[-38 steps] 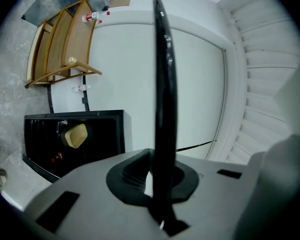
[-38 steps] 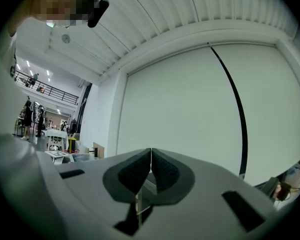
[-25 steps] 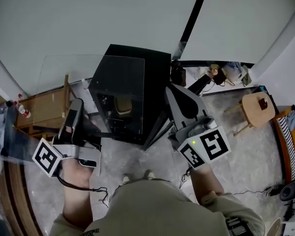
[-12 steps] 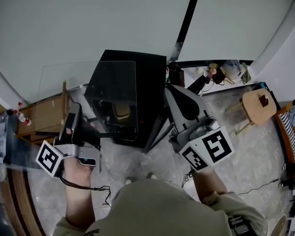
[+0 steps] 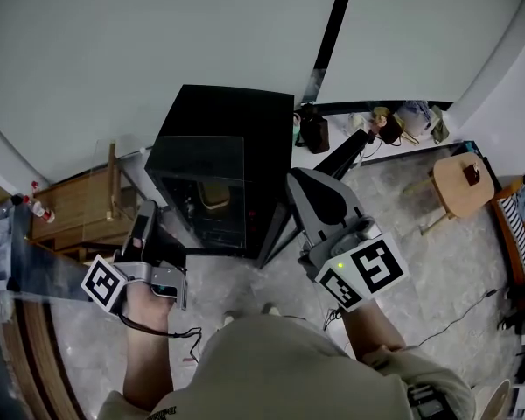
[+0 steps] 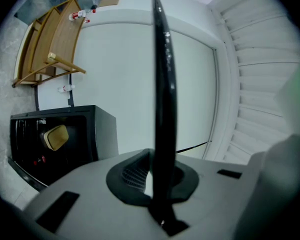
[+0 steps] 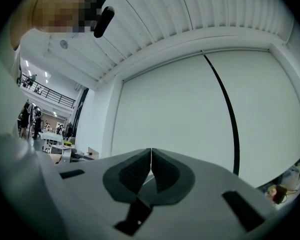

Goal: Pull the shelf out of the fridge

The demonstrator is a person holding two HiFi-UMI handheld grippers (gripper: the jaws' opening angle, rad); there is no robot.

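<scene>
At lower left the left gripper (image 5: 147, 219) clamps the glass shelf (image 6: 162, 84) by its edge, while the right gripper (image 5: 303, 184) at centre is clenched empty, beside the black fridge (image 5: 245, 129).

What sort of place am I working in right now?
Probably a studio or lab corner rather than a real kitchen. A small black fridge stands alone on a stone floor in front of a plain white wall, with a wooden stool off to the side.
</scene>
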